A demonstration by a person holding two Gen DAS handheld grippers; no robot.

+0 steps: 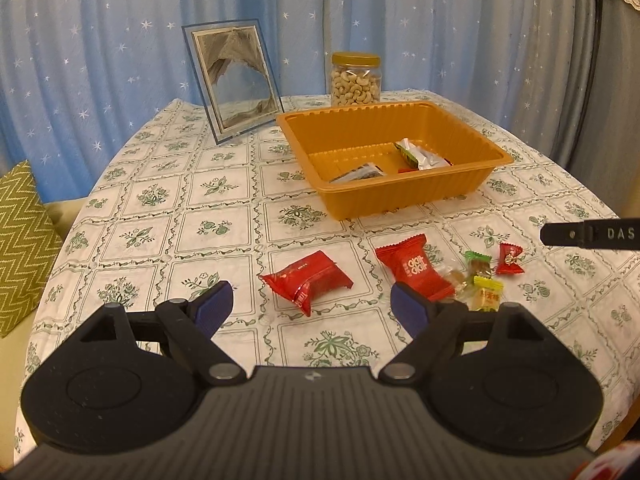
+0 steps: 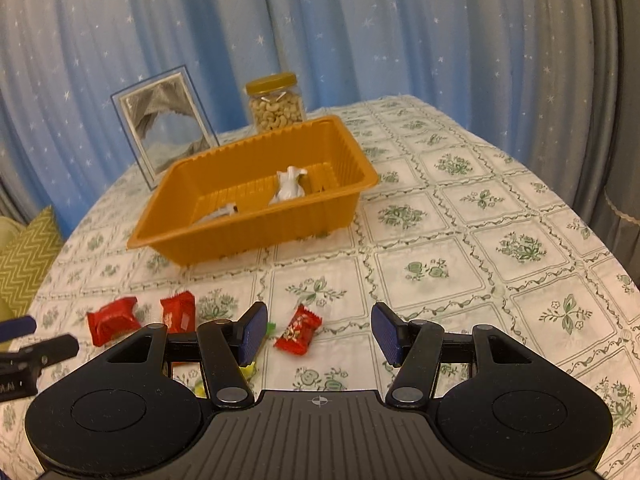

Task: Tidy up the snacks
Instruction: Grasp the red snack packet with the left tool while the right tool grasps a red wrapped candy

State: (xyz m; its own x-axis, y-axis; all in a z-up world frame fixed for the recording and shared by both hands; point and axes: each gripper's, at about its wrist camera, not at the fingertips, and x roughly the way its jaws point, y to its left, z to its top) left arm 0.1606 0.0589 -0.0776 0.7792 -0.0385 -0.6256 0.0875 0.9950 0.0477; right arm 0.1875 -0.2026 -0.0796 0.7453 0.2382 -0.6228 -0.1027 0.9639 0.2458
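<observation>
1. Blue pads tip both of your grippers. In the left wrist view your left gripper (image 1: 310, 306) fills the bottom of the frame, its jaws spread wide and released, nothing between them but the tablecloth.
2. In the right wrist view your right gripper (image 2: 318, 330) also sits low in the frame, jaws apart and gripping nothing. A small red candy (image 2: 298, 330) lies on the cloth in the gap between the pads, nearer the left pad, touching neither.
3. Just beyond your left gripper, lower centre of the left view, lies a red snack packet (image 1: 308, 280). To its right is a second red packet (image 1: 414, 266), partly behind the right pad.
4. Right of that sits a small cluster of wrapped sweets (image 1: 482, 280), with green, yellow and clear wrappers, close together.
5. At the right edge of the left view, one black finger of your right gripper pokes in.
6. The table (image 1: 224, 216), covered in a white cloth with green floral squares, spans the middle of both frames.
7. Farther back, centre right in the left view, stands the orange tray (image 1: 404, 196). It already holds a few wrapped snacks (image 1: 420, 156).
8. Behind the tray stands a jar of cashews (image 1: 356, 80) with a yellow lid.
9. Left of the jar a picture frame (image 1: 234, 80) stands upright.
10. Blue curtains (image 1: 100, 40) with white stars fill the top of both frames.
</observation>
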